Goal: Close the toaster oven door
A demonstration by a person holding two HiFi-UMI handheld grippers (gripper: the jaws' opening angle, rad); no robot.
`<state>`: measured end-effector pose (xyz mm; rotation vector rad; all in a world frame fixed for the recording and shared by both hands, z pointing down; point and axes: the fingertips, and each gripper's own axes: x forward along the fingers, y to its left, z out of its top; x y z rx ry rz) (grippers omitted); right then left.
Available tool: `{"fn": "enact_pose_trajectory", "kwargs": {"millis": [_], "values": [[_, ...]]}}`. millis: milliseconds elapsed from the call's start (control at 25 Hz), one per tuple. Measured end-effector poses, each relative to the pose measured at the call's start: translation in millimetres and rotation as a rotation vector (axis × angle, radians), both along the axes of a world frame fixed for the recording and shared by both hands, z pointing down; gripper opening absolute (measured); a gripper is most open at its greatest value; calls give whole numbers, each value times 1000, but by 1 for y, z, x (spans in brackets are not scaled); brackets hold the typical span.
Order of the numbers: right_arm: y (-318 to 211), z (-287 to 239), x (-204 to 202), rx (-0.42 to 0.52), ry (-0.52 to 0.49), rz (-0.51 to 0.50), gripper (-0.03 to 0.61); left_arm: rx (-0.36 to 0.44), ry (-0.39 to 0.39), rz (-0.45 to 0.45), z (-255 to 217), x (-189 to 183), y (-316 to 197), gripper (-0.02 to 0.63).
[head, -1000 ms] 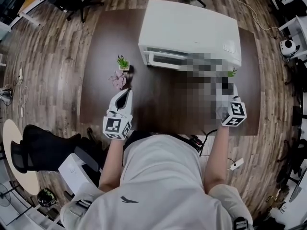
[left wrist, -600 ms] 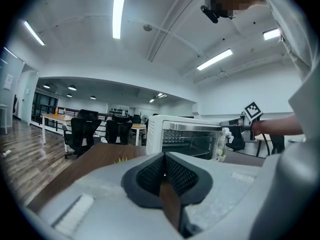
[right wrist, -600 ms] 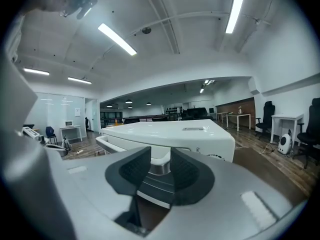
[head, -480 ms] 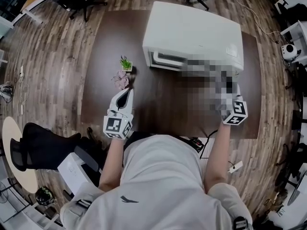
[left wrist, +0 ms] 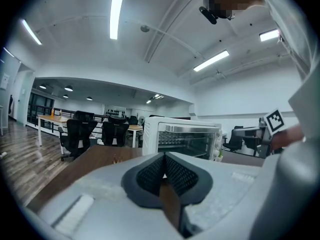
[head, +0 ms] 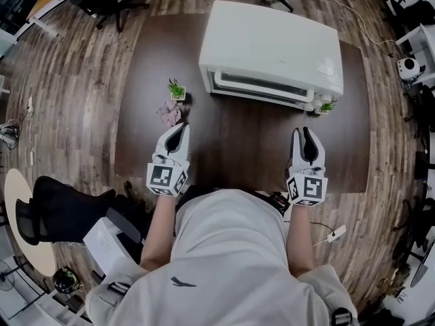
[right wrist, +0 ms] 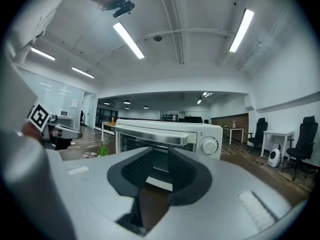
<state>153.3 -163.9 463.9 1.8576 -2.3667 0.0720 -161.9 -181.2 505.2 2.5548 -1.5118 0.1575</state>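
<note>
Toaster oven on table, far side; potted plant just left; second plant at right corner.

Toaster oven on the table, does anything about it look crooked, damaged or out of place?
Nothing stands out. The white toaster oven sits flat on the dark brown table, its door shut upright, with no visible dents or spills. A small green potted plant stands upright beside it.

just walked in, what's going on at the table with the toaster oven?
A person works at a dark table. The white toaster oven sits at its far side with the door shut. Nothing touches it. The left hand-held gripper is shut and empty. The right hand-held gripper has its jaws apart, closing on nothing. Both sit near the person's edge of the table.
</note>
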Motion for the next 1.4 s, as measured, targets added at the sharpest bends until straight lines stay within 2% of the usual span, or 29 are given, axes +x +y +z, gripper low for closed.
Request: {"fn": "enact_pose_trajectory", "kwargs": {"millis": [200, 400, 720, 1400], "values": [[44, 10, -12, -13, -11, -37, 83, 7, -8, 24, -3, 5, 3, 5], [48, 4, -8, -6, 4, -17, 3, 14, -18, 38, -4, 9, 7, 5], [44, -11, -10, 2, 39, -20, 0, 20, -19, 38, -6, 6, 10, 5], [37, -17, 0, -1, 45, -19, 0, 33, -24, 26, -12, -1, 7, 5]]}}
